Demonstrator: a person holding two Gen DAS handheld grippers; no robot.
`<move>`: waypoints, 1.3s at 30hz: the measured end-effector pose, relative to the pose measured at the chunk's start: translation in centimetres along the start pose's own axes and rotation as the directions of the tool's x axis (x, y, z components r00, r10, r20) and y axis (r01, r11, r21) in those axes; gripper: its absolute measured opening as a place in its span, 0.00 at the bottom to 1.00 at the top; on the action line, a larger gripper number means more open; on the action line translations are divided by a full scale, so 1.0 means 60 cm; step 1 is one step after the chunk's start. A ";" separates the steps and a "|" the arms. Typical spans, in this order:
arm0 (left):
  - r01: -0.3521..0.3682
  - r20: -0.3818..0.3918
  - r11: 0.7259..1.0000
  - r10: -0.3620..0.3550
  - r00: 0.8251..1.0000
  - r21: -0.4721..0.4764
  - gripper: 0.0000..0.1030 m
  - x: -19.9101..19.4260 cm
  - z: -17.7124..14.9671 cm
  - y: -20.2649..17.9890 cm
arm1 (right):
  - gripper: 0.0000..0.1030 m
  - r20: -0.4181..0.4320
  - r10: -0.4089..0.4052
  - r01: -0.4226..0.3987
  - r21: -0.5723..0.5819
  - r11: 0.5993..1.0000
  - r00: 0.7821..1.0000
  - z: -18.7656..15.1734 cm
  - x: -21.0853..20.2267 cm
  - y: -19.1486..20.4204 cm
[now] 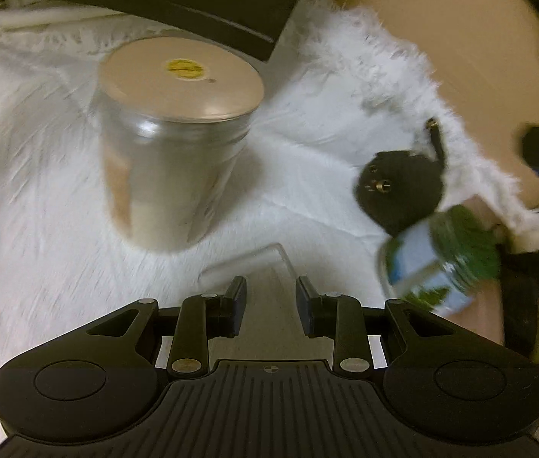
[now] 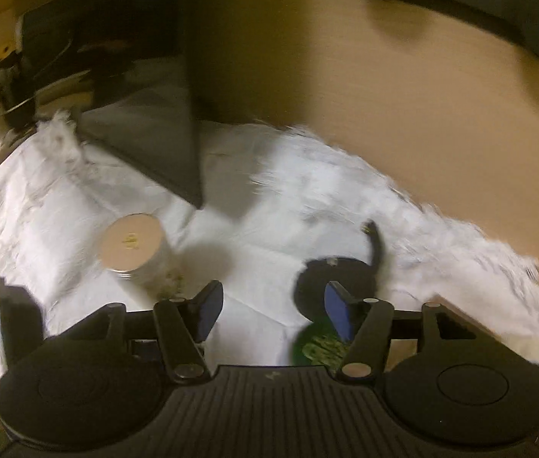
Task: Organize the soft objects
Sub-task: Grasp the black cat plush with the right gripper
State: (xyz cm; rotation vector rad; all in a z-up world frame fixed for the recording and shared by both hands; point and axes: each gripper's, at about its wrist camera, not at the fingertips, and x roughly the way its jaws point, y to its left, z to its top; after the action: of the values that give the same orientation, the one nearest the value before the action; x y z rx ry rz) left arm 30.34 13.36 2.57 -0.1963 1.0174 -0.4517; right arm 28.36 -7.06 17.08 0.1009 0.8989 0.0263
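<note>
Both grippers over white furry cloth (image 1: pixel 40 198): left gripper (image 1: pixel 271 301) parted, nothing between its 2 pads, behind upright clear glass jar with tan lid (image 1: pixel 177 133); right gripper (image 2: pixel 273 313) spread wide and empty above round black pouch (image 2: pixel 319 278) and green-lidded jar (image 2: pixel 317 347).

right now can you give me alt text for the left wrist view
The left gripper hangs open and empty over a white furry blanket, its fingers apart with nothing between them. Ahead to the left stands a clear jar with a flat lid; to the right lie a round black object and a tilted green-lidded jar. The picture is motion-blurred.
</note>
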 end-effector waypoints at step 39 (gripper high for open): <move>0.105 0.049 0.951 -0.125 0.991 0.291 0.29 -0.013 -0.001 0.034 | 0.80 -0.362 0.020 0.072 0.240 0.968 0.932 -0.004 0.274 -0.104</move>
State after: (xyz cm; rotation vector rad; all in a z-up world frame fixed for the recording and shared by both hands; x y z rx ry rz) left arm 30.51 15.55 2.37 -0.0092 0.8653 -0.6894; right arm 38.26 -12.19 3.50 0.3280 1.2725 -0.0973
